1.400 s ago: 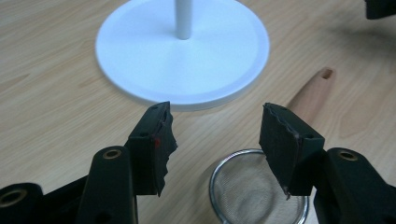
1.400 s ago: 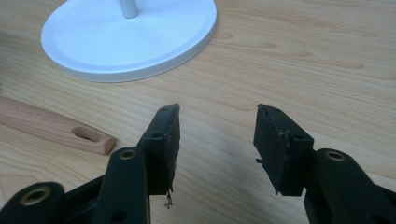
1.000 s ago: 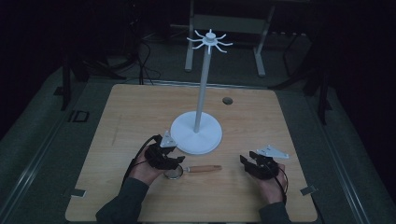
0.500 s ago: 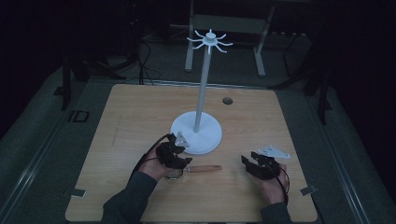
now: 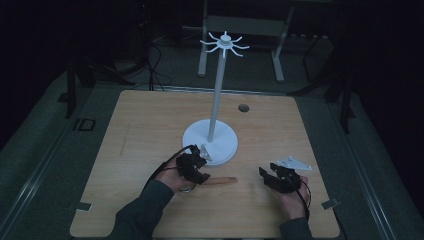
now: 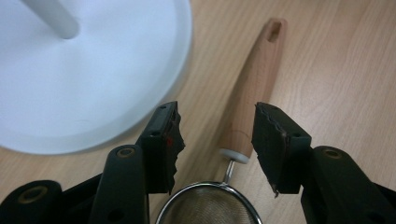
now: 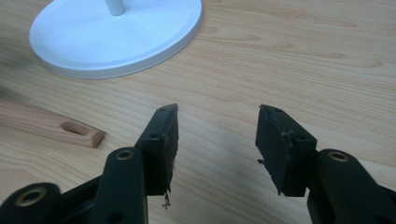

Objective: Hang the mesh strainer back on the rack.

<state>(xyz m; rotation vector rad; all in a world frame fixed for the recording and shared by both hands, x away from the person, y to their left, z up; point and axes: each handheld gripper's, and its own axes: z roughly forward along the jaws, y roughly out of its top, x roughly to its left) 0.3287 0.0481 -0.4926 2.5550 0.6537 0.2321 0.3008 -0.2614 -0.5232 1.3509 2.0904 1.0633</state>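
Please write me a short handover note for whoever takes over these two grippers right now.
Left gripper: open, jaws either side of the strainer's wooden handle, not yet closed on it.
Right gripper: open, empty, over bare table.
Strainer lies flat beside the white stand's base; its mesh bowl sits just below the left jaws.
Done: nothing hangs on the stand's top hooks.
Left, probably: grip the handle, lift, hang it by the handle hole.

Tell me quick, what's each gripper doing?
Left gripper: open, its fingers astride the small metal strainer's wooden handle.
Right gripper: open, holding nothing.
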